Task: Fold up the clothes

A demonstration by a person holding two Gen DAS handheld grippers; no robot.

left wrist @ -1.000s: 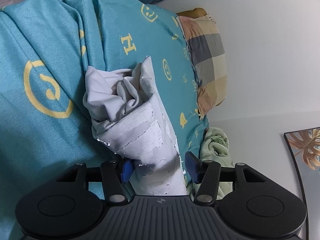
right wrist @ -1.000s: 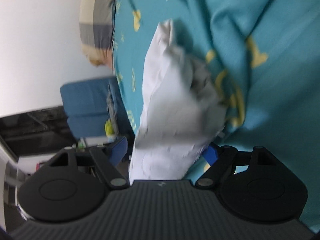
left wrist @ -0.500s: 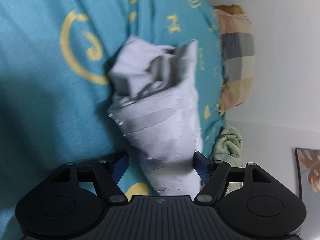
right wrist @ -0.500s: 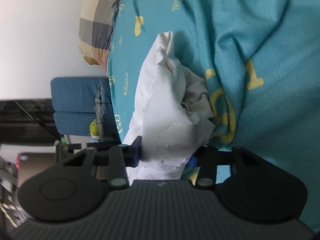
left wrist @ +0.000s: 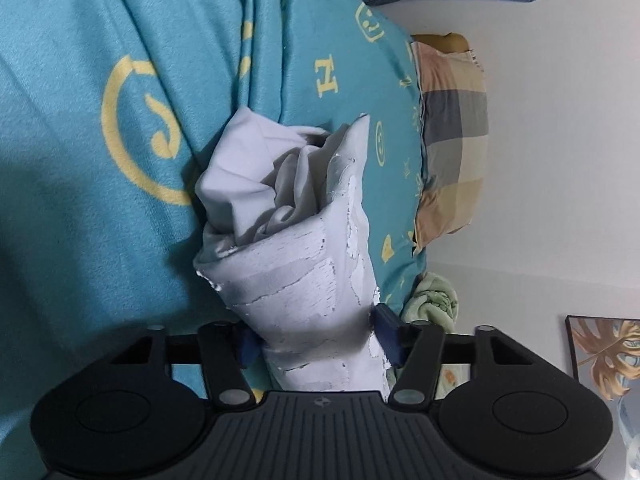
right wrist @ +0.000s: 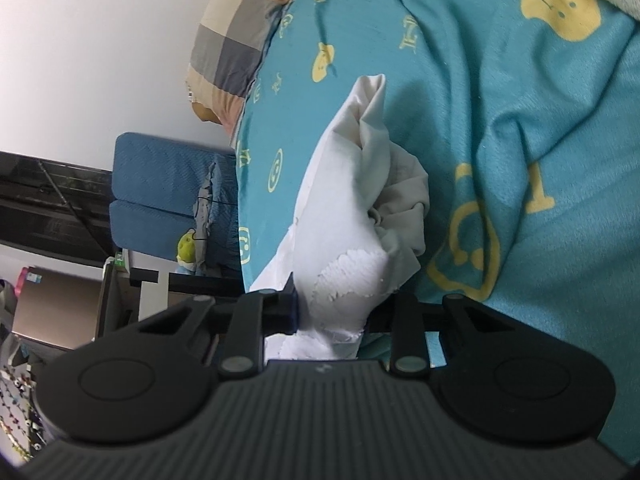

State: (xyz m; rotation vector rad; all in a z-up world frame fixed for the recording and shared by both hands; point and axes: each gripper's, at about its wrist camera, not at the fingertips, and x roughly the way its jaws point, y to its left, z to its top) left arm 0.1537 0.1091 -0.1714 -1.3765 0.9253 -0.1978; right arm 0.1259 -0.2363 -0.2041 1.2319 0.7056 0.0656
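A crumpled white garment (left wrist: 296, 240) with a cracked white print lies bunched over a teal bedspread (left wrist: 100, 240) with yellow symbols. In the left wrist view my left gripper (left wrist: 318, 340) has the garment's lower end between its blue pads, which press into the cloth as the jaws are closing. In the right wrist view the same garment (right wrist: 352, 208) rises from my right gripper (right wrist: 332, 314). Its jaws are closing too. The left pad presses on the cloth and the right pad is hidden behind a fold. The bedspread (right wrist: 520, 120) fills the right side.
A checked pillow (left wrist: 452, 140) lies at the head of the bed against a white wall, also seen as the pillow (right wrist: 236, 32). A green cloth (left wrist: 432, 300) sits at the bed's edge near a framed leaf picture (left wrist: 604, 352). A blue seat (right wrist: 160, 184) stands beside the bed.
The right jaws went from wide apart to pinched on the garment. The left jaws widened briefly, then came back onto the cloth. Both views rolled a little.
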